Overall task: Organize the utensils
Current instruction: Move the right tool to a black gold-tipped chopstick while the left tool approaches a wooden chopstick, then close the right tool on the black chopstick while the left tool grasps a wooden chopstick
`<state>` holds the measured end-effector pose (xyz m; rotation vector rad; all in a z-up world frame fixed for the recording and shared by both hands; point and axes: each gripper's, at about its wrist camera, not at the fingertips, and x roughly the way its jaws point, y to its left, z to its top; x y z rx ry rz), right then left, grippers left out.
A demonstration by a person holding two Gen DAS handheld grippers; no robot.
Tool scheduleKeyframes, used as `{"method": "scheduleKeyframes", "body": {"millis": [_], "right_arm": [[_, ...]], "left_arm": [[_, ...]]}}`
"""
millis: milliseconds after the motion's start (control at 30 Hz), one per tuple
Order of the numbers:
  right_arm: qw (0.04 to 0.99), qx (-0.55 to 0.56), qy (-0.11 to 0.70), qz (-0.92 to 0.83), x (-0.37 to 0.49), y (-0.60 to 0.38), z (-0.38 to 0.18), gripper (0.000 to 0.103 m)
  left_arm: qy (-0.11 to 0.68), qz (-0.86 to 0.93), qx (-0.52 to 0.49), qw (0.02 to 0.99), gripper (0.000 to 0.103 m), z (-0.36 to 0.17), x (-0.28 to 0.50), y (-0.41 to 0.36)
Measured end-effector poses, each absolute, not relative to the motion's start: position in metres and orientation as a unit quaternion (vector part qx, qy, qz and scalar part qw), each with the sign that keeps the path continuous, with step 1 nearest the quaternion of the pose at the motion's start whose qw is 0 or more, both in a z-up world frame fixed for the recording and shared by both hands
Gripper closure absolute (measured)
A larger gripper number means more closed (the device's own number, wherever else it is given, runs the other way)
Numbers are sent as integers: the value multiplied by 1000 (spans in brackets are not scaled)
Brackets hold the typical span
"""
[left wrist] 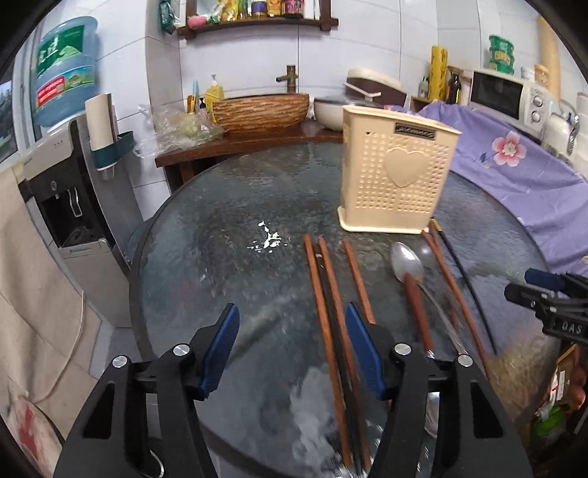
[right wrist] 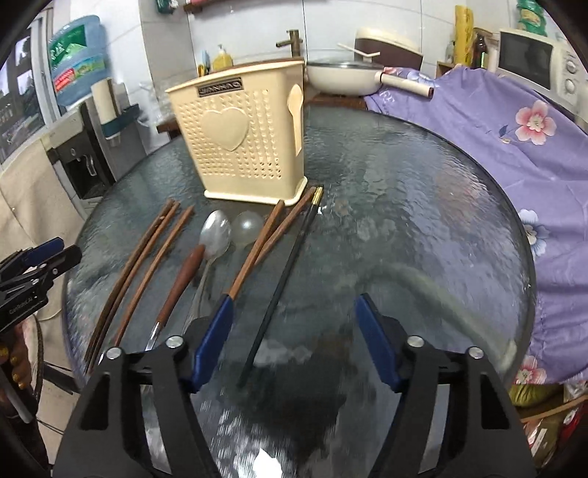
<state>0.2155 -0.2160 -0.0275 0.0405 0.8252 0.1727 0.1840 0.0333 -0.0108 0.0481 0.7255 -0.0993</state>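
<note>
Both the left gripper (left wrist: pixel 292 312) and right gripper (right wrist: pixel 294 303) hover spread wide, holding nothing; brown chopsticks (right wrist: pixel 147 257), two spoons (right wrist: pixel 215 235) and a black chopstick (right wrist: pixel 279 290) lie on the glass table (right wrist: pixel 404 220), near the cream utensil holder (right wrist: pixel 242 139).

White tiled walls (left wrist: pixel 239 55); round glass table (left wrist: pixel 220 228); wooden counter (left wrist: pixel 235 141) ahead; water dispenser (left wrist: pixel 70 206) left; microwave (left wrist: pixel 509 96) right; wall shelf (left wrist: pixel 257 22) above.

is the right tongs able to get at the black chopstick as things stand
Probably yes. The right tongs are open and empty, and the black chopstick lies flat on the glass table between the fingers, nothing covering it.
</note>
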Motion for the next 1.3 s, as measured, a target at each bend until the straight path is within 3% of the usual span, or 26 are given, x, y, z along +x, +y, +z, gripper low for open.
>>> {"method": "scheduleKeyframes", "body": {"millis": [200, 467, 1100, 1300], "right_arm": [[894, 45, 440, 76, 274, -223, -33, 60], [874, 59, 478, 65, 320, -216, -49, 77], [871, 19, 488, 54, 343, -214, -64, 90], [873, 0, 484, 59, 336, -214, -66, 90]], "left_arm": [[404, -79, -2, 911, 53, -18, 225, 38], [434, -91, -29, 896, 54, -27, 256, 43], [453, -100, -10, 886, 55, -37, 278, 32], [460, -99, -1, 882, 62, -45, 280, 29]]}}
